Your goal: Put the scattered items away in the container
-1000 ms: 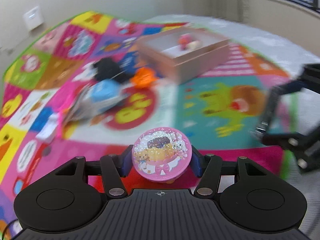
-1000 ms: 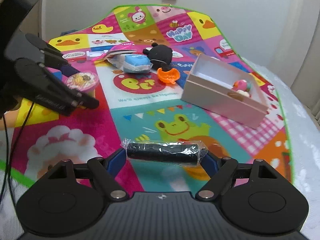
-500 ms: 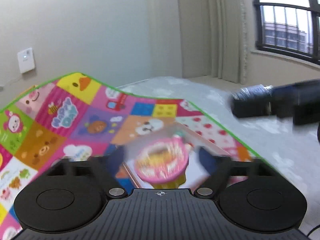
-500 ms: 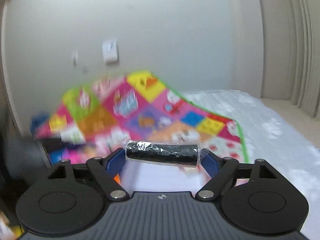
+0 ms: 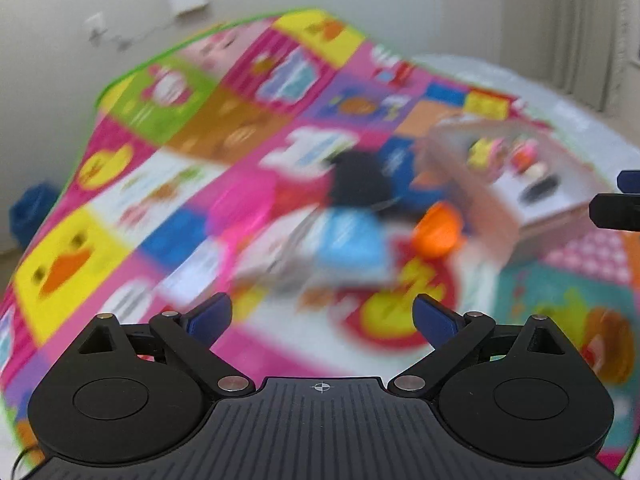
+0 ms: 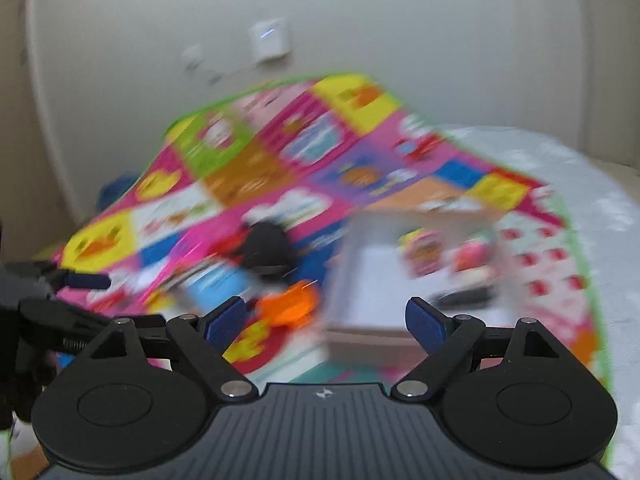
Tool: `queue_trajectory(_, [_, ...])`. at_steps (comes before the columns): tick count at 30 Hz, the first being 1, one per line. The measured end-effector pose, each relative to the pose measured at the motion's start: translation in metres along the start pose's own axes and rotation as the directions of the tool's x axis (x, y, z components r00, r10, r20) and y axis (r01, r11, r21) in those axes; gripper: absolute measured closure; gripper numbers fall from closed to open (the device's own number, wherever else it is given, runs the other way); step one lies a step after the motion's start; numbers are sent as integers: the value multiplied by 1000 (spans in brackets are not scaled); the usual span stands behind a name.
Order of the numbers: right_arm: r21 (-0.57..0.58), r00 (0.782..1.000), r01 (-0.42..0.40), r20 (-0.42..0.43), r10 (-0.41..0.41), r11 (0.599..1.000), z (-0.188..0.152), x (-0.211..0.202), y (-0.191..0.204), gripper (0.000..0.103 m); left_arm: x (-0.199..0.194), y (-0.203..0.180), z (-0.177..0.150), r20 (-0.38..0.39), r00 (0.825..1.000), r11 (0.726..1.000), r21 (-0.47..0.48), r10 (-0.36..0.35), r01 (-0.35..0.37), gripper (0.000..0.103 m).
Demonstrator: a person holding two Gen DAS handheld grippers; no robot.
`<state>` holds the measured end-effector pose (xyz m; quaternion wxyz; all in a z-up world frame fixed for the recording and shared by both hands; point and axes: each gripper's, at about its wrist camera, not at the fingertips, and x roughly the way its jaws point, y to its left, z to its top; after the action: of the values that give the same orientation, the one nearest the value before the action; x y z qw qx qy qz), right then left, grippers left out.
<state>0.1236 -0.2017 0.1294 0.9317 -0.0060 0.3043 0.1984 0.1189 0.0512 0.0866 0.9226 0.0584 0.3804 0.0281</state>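
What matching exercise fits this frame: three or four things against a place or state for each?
Things:
1. left gripper
2. orange toy
3. round pink case
4. black plush

Places or states:
A. inside the box
B. jaws open, holding nothing
C. on the mat, beside the box
D. on the mat, beyond the blue packet

Pairs: 1-B, 2-C, 3-A, 4-D

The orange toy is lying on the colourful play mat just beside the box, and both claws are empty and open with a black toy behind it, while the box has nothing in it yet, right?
Not quite: the box already holds several small items, as the right wrist view shows. The rest stands: the orange toy lies on the play mat beside the box, the black toy is behind it, and the left claw and right claw are open and empty.
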Motion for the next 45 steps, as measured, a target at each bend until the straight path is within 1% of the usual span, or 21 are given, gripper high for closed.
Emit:
queue_trajectory(4, [-117, 997, -45, -74, 36, 992, 10, 22, 54, 15, -10, 45, -26, -28, 995, 992, -80, 94, -96, 1])
queue_trajectory(6, [-169, 993, -43, -113, 24, 985, 17, 38, 75, 16, -14, 61, -33, -28, 991, 981, -140, 134, -137, 1])
queue_trajectory(7, [-196, 992, -33, -128, 8, 980, 18, 47, 84, 17, -15, 68, -35, -25, 990, 974, -179, 140, -142, 1])
queue_trajectory(8, [-229, 990, -22, -137, -10, 973, 18, 58, 92, 24, -15, 74, -36, -27, 991, 965, -225, 128, -130, 1])
queue_trajectory(9, [-266, 990, -8, -140, -30, 964, 17, 69, 99, 30, -16, 79, -36, -30, 994, 958, -266, 103, -107, 1])
queue_trajectory(10, [-301, 990, 7, -134, -50, 954, 15, 78, 106, 38, -17, 82, -36, -30, 997, 952, -295, 72, -78, 1])
queue_trajectory(12, [-327, 992, 44, -97, -79, 944, 8, 96, 114, 40, -20, 88, -35, -11, 999, 944, -328, 33, -34, 1])
queue_trajectory(14, [-290, 992, 78, -71, -103, 954, 2, 110, 115, 40, -24, 90, -35, 0, 1000, 948, -317, 23, -22, 0])
queue_trajectory(16, [-283, 993, 66, -75, -90, 957, 1, 122, 119, 40, -28, 89, -37, 4, 1000, 961, -276, 22, -20, 0])
queue_trajectory(19, [-246, 998, 36, -35, -46, 969, 19, 136, 121, 39, -28, 87, -43, -9, 1000, 975, -221, 27, -29, 0])
queue_trajectory(20, [-215, 999, 13, -30, -20, 977, 29, 140, 121, 36, -28, 88, -45, -20, 999, 976, -214, 30, -33, 0])
queue_trajectory(23, [-143, 997, -60, -55, 53, 988, 53, 163, 126, 24, -27, 92, -51, -69, 998, 973, -231, 14, -30, 0])
queue_trajectory(27, [-90, 996, -50, -78, 43, 995, 73, 205, 137, 24, -34, 101, -57, -98, 995, 966, -255, 7, -32, 0])
queue_trajectory(30, [-7, 992, -47, -117, 46, 999, 83, 237, 142, 27, -43, 108, -64, -119, 993, 961, -273, 10, -42, 0])
queue_trajectory(33, [24, 988, 18, -151, -14, 1000, 80, 265, 149, 39, -51, 116, -73, -144, 990, 958, -285, 3, -45, 0])
queue_trajectory(34, [17, 986, 30, -162, -27, 999, 77, 271, 150, 53, -54, 119, -76, -148, 989, 958, -282, 8, -50, 0])
queue_trajectory(35, [9, 984, 30, -179, -28, 999, 74, 276, 152, 70, -56, 122, -79, -148, 989, 958, -279, 17, -58, 0])
queue_trajectory(37, [18, 983, 4, -186, 0, 1000, 70, 276, 152, 87, -59, 127, -84, -149, 988, 957, -281, 30, -72, 0])
queue_trajectory(41, [31, 988, -86, -127, 89, 996, 70, 241, 150, 94, -55, 130, -90, -163, 986, 951, -299, 31, -79, 0])
queue_trajectory(43, [52, 981, -146, -121, 151, 988, 69, 215, 145, 95, -50, 125, -90, -161, 987, 955, -291, 14, -61, 0])
queue_trajectory(45, [98, 968, -198, -135, 210, 975, 65, 188, 135, 95, -44, 115, -86, -144, 989, 964, -264, -9, -30, 0])
